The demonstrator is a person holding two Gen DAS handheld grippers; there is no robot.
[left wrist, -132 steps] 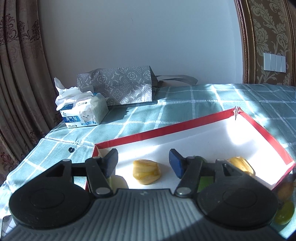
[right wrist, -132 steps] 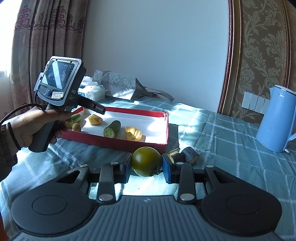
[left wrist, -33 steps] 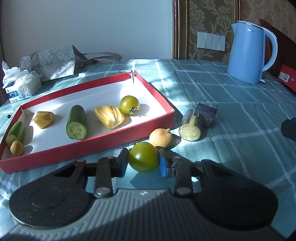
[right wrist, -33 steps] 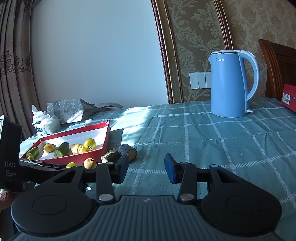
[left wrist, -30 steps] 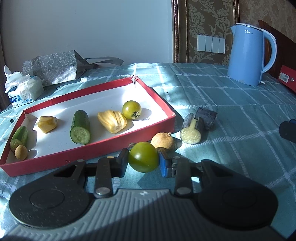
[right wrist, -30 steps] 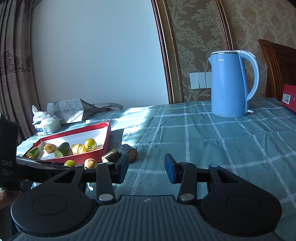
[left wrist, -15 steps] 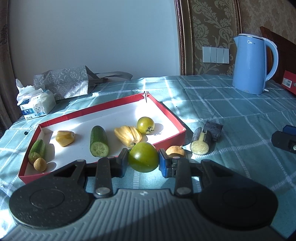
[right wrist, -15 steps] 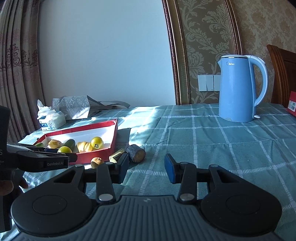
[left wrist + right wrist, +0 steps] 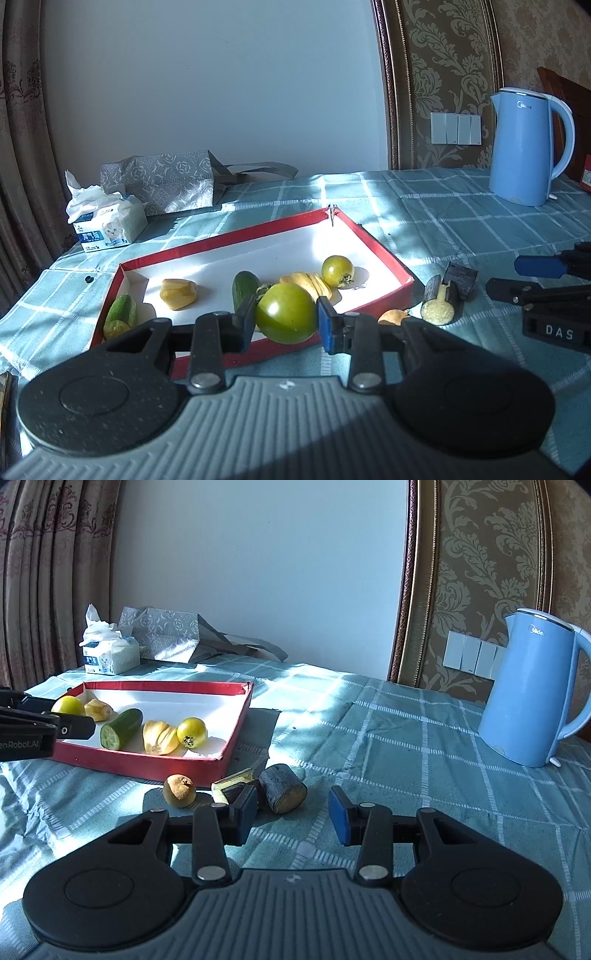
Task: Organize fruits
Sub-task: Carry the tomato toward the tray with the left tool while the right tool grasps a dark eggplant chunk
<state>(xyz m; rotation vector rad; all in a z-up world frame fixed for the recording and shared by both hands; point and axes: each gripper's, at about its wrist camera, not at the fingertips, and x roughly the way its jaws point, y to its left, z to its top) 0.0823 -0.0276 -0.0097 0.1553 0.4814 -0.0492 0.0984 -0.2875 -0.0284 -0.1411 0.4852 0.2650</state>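
Observation:
My left gripper [image 9: 286, 319] is shut on a green tomato [image 9: 286, 312] and holds it in the air over the front wall of the red tray [image 9: 373, 240]. Inside the tray lie a small yellow-green tomato [image 9: 337, 271], a yellow jackfruit piece [image 9: 306, 284], a cucumber half [image 9: 245, 290], another jackfruit piece [image 9: 178, 293] and a cucumber end [image 9: 122, 314]. My right gripper [image 9: 293, 814] is open with nothing between its fingers, just short of the eggplant pieces [image 9: 282, 788] on the cloth. A brown round fruit [image 9: 179, 790] sits to their left.
A blue kettle [image 9: 532, 690] stands at the back right. A tissue pack [image 9: 109, 653] and a grey patterned bag [image 9: 162, 635] sit behind the tray. The checked green cloth [image 9: 406, 746] covers the table, with curtains at its left edge.
My left gripper has lifted the green tomato off the cloth and carried it toward the tray. My right gripper has swung left and closer to the eggplant pieces, still open.

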